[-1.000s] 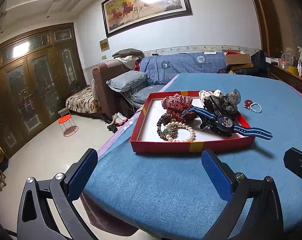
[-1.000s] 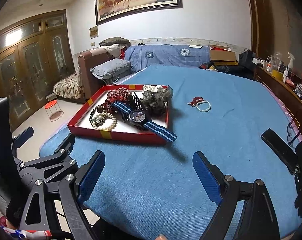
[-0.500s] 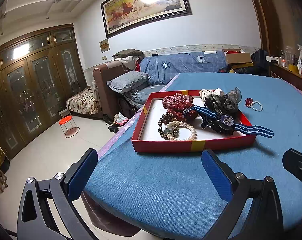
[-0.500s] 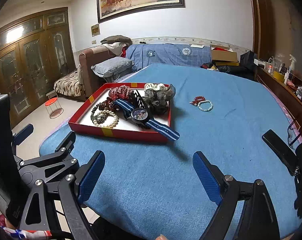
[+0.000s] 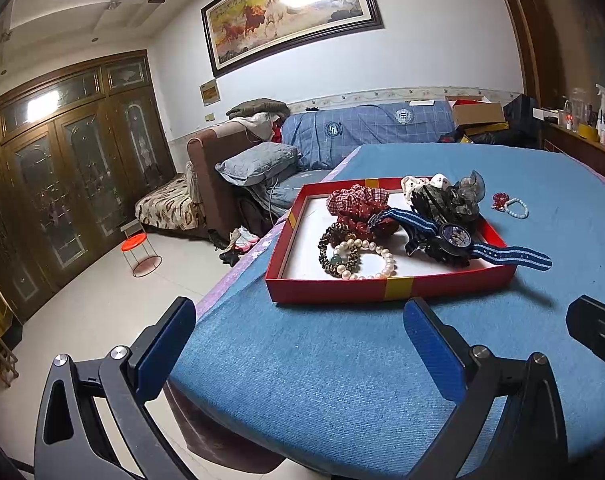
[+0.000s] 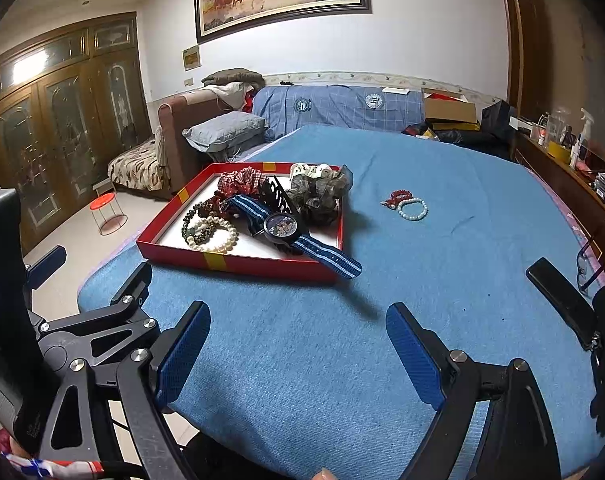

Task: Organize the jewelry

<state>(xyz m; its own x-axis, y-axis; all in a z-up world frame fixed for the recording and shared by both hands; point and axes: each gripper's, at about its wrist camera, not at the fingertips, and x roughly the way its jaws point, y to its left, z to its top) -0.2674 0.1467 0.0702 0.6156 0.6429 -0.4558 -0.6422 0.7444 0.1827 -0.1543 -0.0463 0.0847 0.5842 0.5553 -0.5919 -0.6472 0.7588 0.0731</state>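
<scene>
A red tray sits on the blue-covered table. It holds a pearl bracelet, a dark beaded bracelet, red scrunchies, grey scrunchies and a watch whose striped strap hangs over the tray's edge. A white bead bracelet and a red one lie on the cloth right of the tray. My left gripper is open and empty near the table's front left edge. My right gripper is open and empty, nearer than the tray.
The left gripper's body shows at the left of the right wrist view. A black phone and glasses lie at the table's right edge. A sofa and an orange stool stand beyond the left edge.
Both grippers have shifted slightly; the tray sits a touch higher and nearer in the views. Both stay open and empty.
</scene>
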